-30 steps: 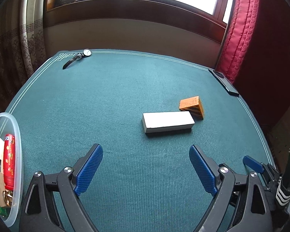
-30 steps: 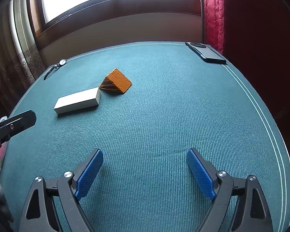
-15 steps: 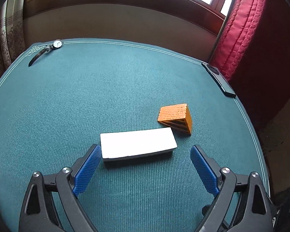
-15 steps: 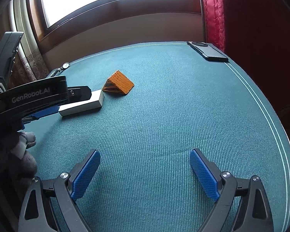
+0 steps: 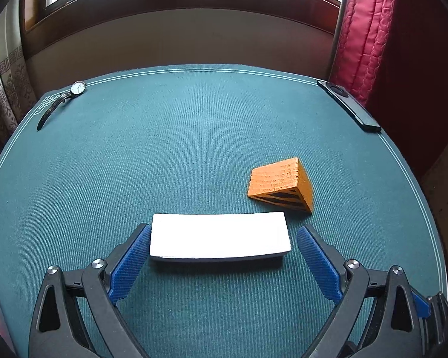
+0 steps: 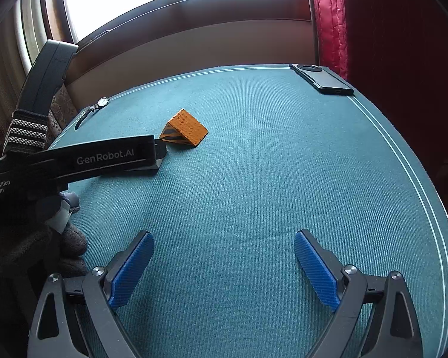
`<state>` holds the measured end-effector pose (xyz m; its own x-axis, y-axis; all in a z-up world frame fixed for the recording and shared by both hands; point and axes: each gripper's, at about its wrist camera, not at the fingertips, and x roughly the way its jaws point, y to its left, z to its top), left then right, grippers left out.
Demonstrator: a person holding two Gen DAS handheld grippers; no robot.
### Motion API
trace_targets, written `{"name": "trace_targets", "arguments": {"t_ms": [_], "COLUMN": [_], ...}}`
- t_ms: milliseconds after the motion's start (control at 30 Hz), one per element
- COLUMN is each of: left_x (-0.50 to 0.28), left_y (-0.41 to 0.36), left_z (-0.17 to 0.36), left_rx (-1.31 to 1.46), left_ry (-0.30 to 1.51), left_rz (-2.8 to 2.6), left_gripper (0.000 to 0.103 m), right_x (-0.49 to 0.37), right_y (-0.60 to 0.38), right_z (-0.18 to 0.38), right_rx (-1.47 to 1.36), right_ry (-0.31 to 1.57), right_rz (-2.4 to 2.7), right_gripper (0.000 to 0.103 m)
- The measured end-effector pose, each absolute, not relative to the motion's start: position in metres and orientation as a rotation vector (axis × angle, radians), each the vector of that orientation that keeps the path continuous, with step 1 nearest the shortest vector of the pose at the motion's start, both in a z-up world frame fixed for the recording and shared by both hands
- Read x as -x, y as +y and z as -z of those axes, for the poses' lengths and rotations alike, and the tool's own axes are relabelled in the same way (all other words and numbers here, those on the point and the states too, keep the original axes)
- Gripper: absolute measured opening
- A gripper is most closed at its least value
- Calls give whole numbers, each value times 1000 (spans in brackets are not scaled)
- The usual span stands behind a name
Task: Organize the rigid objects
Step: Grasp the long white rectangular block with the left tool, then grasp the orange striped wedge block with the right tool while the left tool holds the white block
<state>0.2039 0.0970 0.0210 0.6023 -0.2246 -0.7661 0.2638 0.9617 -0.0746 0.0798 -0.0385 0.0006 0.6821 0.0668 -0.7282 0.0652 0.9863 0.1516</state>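
Two grippers over a green felt table [image 5: 194, 137], both with fingers spread apart and clamping nothing.

Left gripper [image 5: 222, 255]: its blue pads [image 5: 130, 264] straddle a white block [image 5: 219, 235] lying flat. Left pad sits at the block's left end, touching or nearly so; cannot tell which. Right pad stands just clear of the right end. Block rests on the felt, long side across the view.

Right gripper [image 6: 224, 265]: hangs over bare felt, well apart from any object. At left in the right wrist view, a gloved hand [image 6: 24, 244] grips the left gripper's black body, which hides the white block from that camera.

Just beyond the block's far right corner: an orange wedge [image 5: 279, 183], black stripes on its triangular face, close to the block but apart from it.

Far right table edge: a black phone [image 6: 322, 79], flat. Far left corner: a wristwatch [image 5: 61, 103] with white dial, strap stretched out. Beyond the table: a red curtain [image 5: 364, 32] at right.
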Motion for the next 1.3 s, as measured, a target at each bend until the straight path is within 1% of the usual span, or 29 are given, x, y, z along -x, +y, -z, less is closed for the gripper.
{"name": "trace_targets", "arguments": {"t_ms": [167, 333, 433, 500, 600, 1000, 1300], "left_x": [-206, -206, -206, -205, -204, -159, -138], "left_y": [91, 90, 91, 93, 98, 136, 170], "left_z": [-15, -14, -14, -14, -15, -23, -19], "left_rx": [-125, -134, -132, -128, -107, -69, -5], "left_ry": [868, 866, 862, 854, 848, 766, 769], "left_rz": [273, 273, 280, 273, 265, 167, 108], "left_gripper": [98, 98, 97, 93, 93, 93, 93], "right_x": [-79, -78, -78, -78, -78, -78, -78], "right_y": [-39, -39, -39, -39, -39, -38, -37], "right_z": [-1, -1, -1, -1, -1, 0, 0], "right_rx": [-171, -171, -170, -171, -171, -176, -172], "right_ry": [821, 821, 821, 821, 821, 819, 820], "right_rz": [-1, -1, -1, -1, -2, -4, -1], "right_gripper": [97, 97, 97, 97, 97, 98, 98]}}
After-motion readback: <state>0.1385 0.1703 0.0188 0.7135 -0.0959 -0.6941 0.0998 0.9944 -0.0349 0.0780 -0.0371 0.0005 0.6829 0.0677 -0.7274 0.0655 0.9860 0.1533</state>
